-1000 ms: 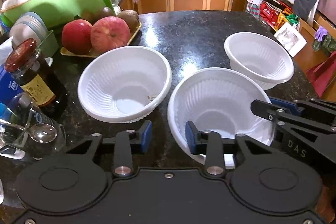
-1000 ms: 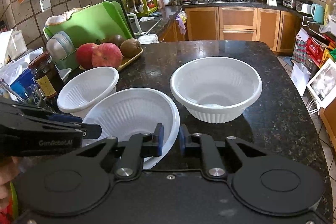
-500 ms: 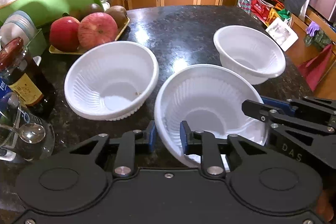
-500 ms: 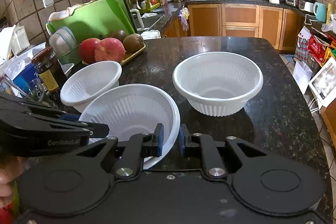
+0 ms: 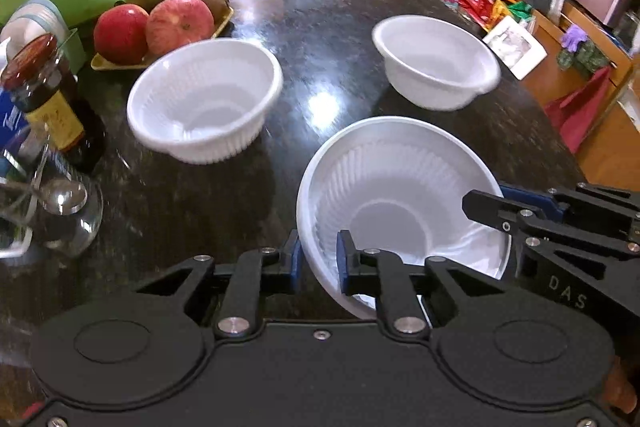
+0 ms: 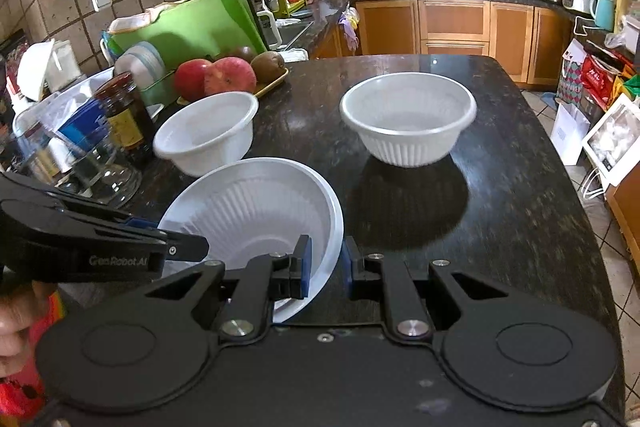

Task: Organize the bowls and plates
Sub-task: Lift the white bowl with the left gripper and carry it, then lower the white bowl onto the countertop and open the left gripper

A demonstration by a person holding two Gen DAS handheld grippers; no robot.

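Observation:
Three white ribbed plastic bowls are on or over a dark granite counter. My left gripper [image 5: 318, 259] is shut on the near left rim of the nearest bowl [image 5: 400, 203]. My right gripper [image 6: 325, 261] is shut on the opposite rim of the same bowl [image 6: 256, 215]. The bowl is lifted off the counter and tilted. A second bowl [image 5: 204, 99] stands at the left, also in the right wrist view [image 6: 208, 135]. A third bowl [image 5: 436, 67] stands farther right, also in the right wrist view [image 6: 408, 115].
A tray of apples and kiwis [image 5: 160, 23] sits behind the left bowl. A dark sauce bottle [image 5: 48, 95] and a glass jar with a spoon [image 5: 60, 211] stand at the left edge. A green cutting board [image 6: 188, 27] leans by a dish rack. The counter's right edge [image 6: 568, 163] drops to the floor.
My left gripper closed on the near bowl's rim. Both grippers then raised the bowl off the counter, and it now tilts between them.

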